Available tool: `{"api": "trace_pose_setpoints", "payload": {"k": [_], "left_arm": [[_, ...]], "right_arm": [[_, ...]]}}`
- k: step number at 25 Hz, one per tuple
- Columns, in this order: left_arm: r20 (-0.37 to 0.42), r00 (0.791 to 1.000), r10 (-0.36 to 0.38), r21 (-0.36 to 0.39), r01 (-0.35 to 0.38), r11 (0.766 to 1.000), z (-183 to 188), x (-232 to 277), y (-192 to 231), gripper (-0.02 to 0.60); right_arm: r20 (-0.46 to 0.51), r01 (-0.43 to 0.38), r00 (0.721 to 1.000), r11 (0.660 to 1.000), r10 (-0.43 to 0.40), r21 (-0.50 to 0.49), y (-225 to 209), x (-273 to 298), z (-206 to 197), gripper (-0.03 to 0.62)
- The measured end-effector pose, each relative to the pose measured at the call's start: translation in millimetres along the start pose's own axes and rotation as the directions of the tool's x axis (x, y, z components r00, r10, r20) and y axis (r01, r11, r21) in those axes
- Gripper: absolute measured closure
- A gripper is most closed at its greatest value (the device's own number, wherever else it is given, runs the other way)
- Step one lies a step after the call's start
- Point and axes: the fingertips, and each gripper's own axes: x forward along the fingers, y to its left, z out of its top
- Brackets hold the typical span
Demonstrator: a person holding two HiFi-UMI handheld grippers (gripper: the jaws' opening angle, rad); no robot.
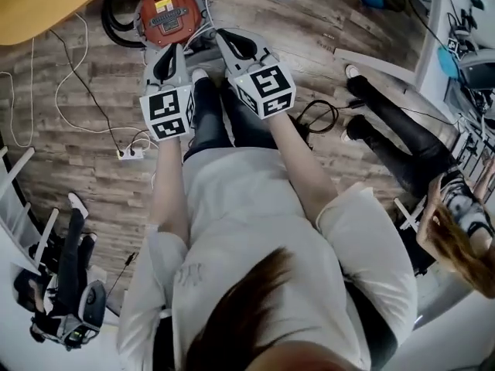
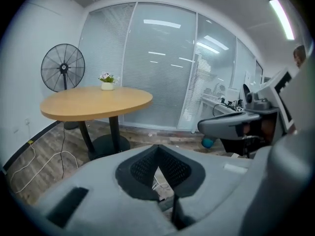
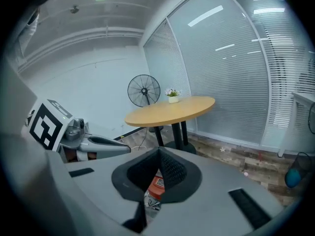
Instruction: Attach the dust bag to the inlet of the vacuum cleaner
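Observation:
The vacuum cleaner (image 1: 165, 14), grey with a red-orange top, stands on the wood floor just beyond both grippers. No dust bag shows in any view. My left gripper (image 1: 176, 50) and right gripper (image 1: 223, 35) are held side by side above the person's legs, pointing toward the vacuum. Both are shut with nothing between the jaws. In the left gripper view the jaws (image 2: 158, 155) meet over bare floor. In the right gripper view the shut jaws (image 3: 160, 160) leave a gap low down through which the vacuum's red top (image 3: 156, 185) shows.
A round wooden table (image 1: 42, 2) stands at the upper left, with a black hose (image 1: 116, 25) beside the vacuum. White cables and a power strip (image 1: 130, 154) lie on the floor at left. A seated person's legs (image 1: 402, 130) stretch across the right. A standing fan (image 2: 63, 68) is behind the table.

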Motion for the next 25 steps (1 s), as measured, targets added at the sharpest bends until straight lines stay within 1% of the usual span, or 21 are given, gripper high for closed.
{"api": "trace_pose_setpoints", "payload": {"k": [7, 11, 13, 17, 25], "left_arm": [[0.067, 0.998, -0.006, 0.010, 0.005, 1.000, 43, -36, -8, 0.566], [0.130, 0.991, -0.010, 0.074, 0.001, 0.997, 73, -54, -18, 0.565], [0.159, 0.987, -0.014, 0.090, -0.001, 0.996, 87, -59, -22, 0.565], [0.178, 0.984, -0.002, 0.080, -0.013, 0.997, 102, -67, -25, 0.565], [0.235, 0.972, -0.016, 0.104, -0.009, 0.995, 144, -80, -31, 0.565]], "right_arm": [[0.048, -0.029, 0.998, 0.999, 0.031, -0.029, 25, -20, 35, 0.592], [0.096, -0.051, 0.994, 0.998, 0.054, -0.036, 37, -32, 62, 0.592], [0.120, -0.054, 0.991, 0.997, 0.060, -0.049, 41, -38, 75, 0.592], [0.145, -0.056, 0.988, 0.998, 0.061, -0.039, 48, -50, 94, 0.592], [0.192, -0.055, 0.979, 0.992, 0.076, -0.112, 51, -65, 127, 0.592]]}}
